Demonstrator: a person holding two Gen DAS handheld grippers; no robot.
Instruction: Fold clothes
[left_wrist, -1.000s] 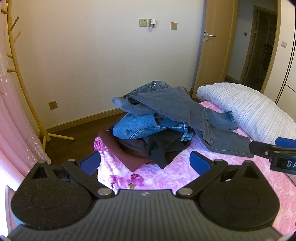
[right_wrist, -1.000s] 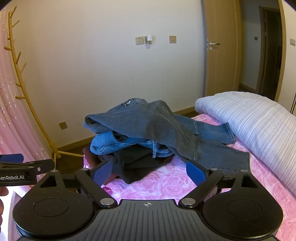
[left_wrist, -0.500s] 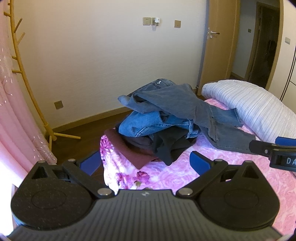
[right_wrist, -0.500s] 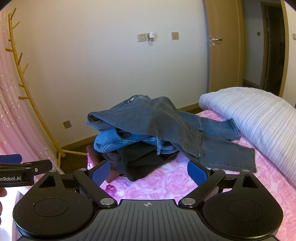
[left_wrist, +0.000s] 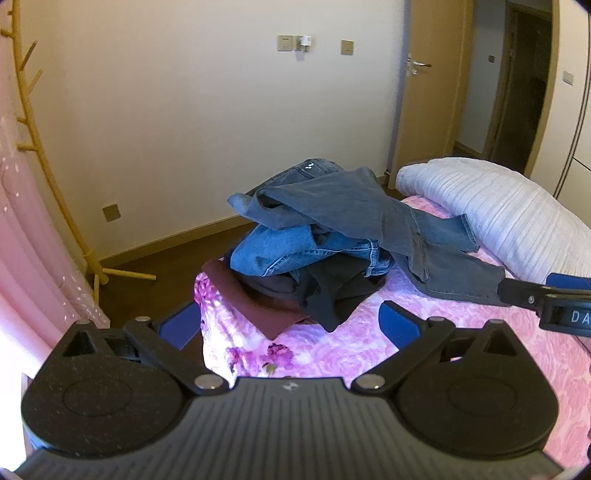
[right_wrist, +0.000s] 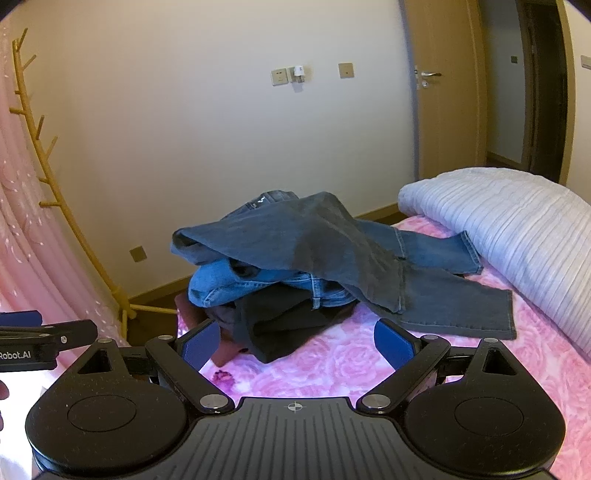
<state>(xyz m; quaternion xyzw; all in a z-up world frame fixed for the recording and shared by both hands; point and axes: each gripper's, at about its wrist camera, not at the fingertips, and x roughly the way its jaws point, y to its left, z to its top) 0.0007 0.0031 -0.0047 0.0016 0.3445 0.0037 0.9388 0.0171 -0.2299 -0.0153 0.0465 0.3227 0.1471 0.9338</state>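
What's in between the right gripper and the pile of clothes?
Only bare pink flowered bedspread lies between the open right gripper and the pile of clothes; the right wrist view shows it.

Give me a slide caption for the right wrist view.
Open right tongs face an unfolded pile on the pink floral bed: dark grey jeans draped over lighter blue jeans and a black garment.

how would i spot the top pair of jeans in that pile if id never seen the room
On the pink floral bed, left of the white ribbed pillow, sits a heap of clothes. The topmost item is the grey-blue denim jeans, draped over brighter blue jeans, one leg trailing toward the pillow.
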